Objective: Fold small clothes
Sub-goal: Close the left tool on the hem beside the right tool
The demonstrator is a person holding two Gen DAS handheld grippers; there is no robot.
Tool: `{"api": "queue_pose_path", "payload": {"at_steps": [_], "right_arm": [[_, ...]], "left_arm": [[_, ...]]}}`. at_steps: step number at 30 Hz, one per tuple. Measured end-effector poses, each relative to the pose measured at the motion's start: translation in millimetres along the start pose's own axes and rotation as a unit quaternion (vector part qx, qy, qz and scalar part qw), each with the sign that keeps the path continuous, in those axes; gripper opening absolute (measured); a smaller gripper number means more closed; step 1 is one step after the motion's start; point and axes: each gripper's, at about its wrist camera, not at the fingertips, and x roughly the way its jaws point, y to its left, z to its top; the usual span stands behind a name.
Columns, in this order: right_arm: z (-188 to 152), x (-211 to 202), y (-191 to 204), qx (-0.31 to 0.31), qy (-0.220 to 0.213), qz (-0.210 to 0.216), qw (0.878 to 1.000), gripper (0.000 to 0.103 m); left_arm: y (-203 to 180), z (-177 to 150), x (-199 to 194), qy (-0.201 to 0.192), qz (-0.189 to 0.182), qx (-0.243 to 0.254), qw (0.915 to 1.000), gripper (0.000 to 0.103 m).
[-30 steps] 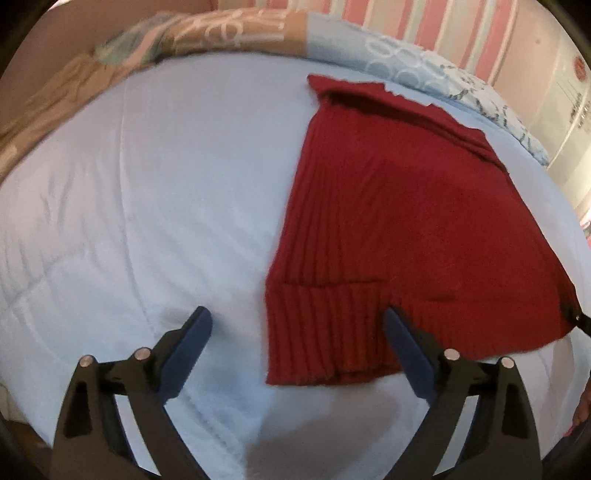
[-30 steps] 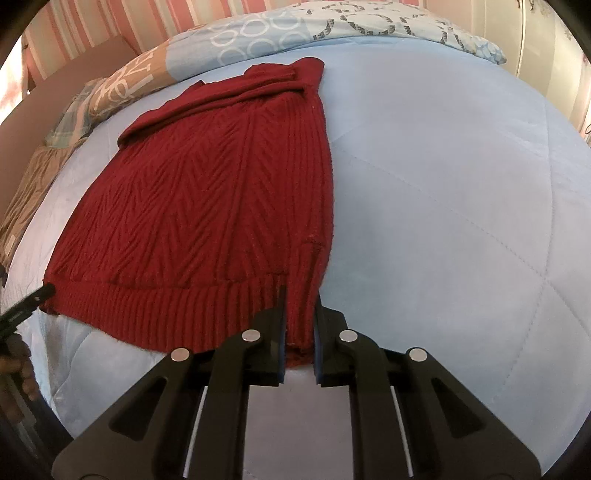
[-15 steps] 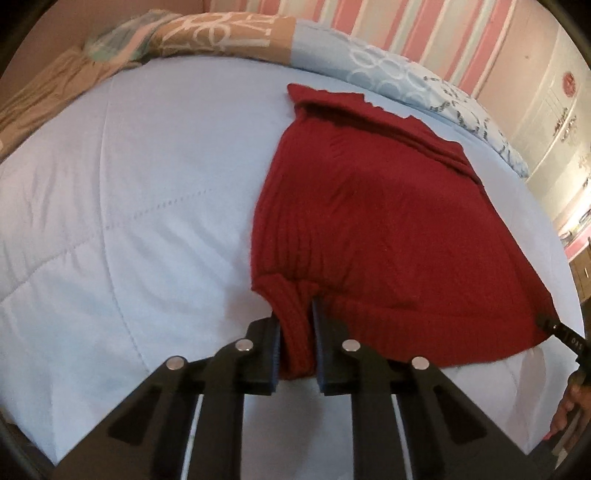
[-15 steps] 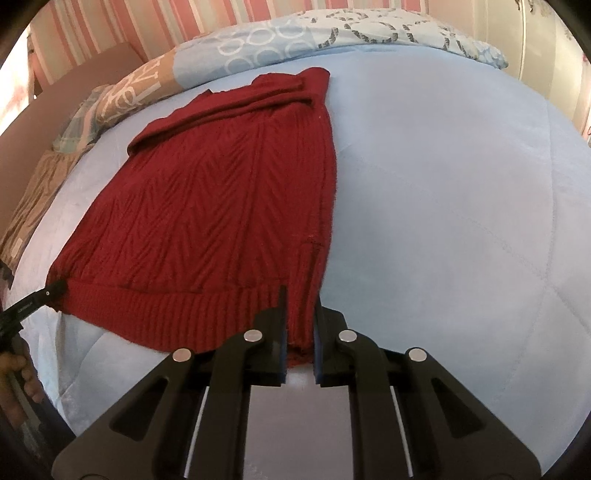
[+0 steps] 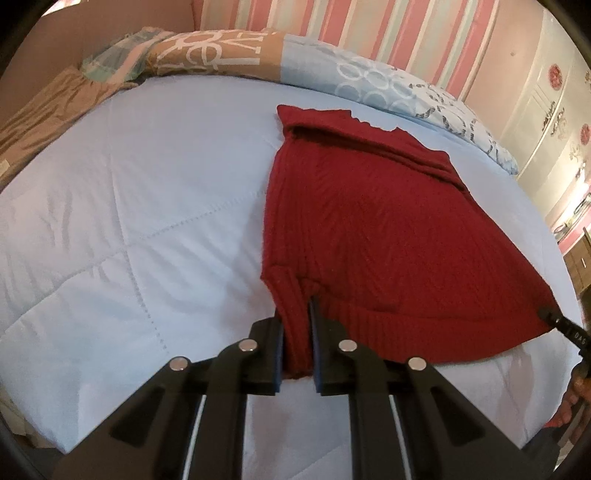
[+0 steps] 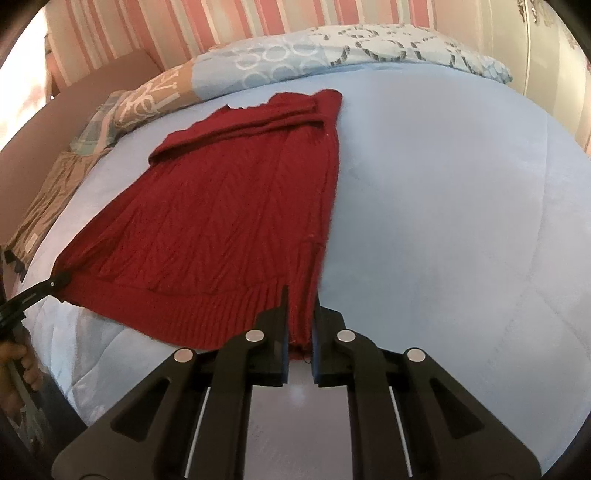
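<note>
Your red knit sweater (image 5: 369, 229) lies spread on the bed, collar end toward the pillows, ribbed hem toward you; it runs away from both sets of fingers, so each camera looks up its length from one hem corner. In the left wrist view the hem's left corner is bunched and drawn up between your left gripper (image 5: 296, 343) fingers, with the rest of the hem stretching off to the right edge of frame, where the tip of the other gripper meets the far corner. In the right wrist view the hem's right corner sits between your right gripper (image 6: 298, 332) fingers, and the hem runs left to the tip of the left tool at its opposite corner. Left fingers (image 5: 275, 354): clenched on the ribbed hem, fabric filling the narrow gap between the blue pads. Right fingers (image 6: 280, 343): likewise clamped on the hem corner, a short loose thread showing just below the pads. Part of your hand (image 6: 16, 365) shows at the left edge of the right wrist view, gripping the left tool. Surface: a pale blue quilted bedspread (image 5: 129, 206), with stitched seams and mild wrinkles. A patterned pillow (image 5: 388, 85) in blue, tan and white lies along the head of the bed, just beyond the collar. Room: pink-and-white striped wall (image 5: 332, 22) behind the bed.
</note>
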Motion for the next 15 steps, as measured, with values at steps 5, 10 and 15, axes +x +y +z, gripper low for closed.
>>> {"api": "queue_pose_path", "payload": {"at_steps": [5, 10, 15], "right_arm": [[2, -15, 3, 0.003, -0.006, 0.008, 1.000, 0.008], [-6, -30, 3, 0.015, -0.008, 0.016, 1.000, 0.008], [-25, -48, 1, 0.023, -0.004, 0.019, 1.000, 0.008]], "left_arm": [[-3, 1, -14, -0.004, -0.001, 0.004, 1.0000, 0.011], [-3, -4, -29, -0.005, 0.000, 0.003, 1.0000, 0.011], [1, -22, -46, 0.003, 0.002, 0.000, 1.0000, 0.011]]}}
